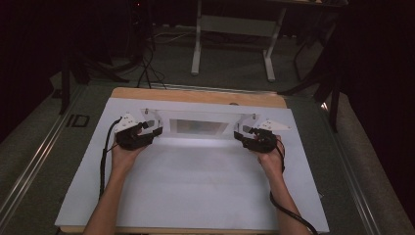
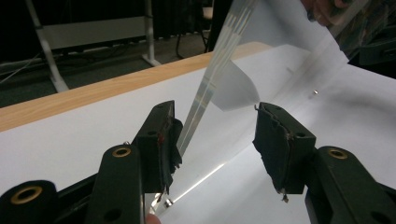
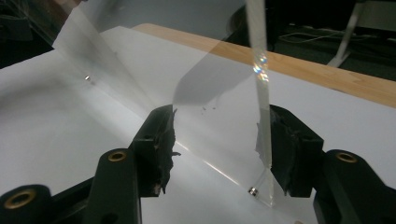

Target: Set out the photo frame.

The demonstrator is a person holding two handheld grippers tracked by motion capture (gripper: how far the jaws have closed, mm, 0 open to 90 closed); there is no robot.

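A white sheet [image 1: 195, 181] covers the table. A clear acrylic frame [image 1: 198, 125] stands between the wide-open left gripper [image 1: 149, 131] and right gripper [image 1: 243, 135], each end panel inside unclenched jaws.

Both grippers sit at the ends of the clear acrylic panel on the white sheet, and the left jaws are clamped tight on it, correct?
Not quite. The left gripper has its jaws wide apart; the clear acrylic panel edge rests against one pad only, as the left gripper view shows. Both grippers are at the panel's ends on the white sheet.
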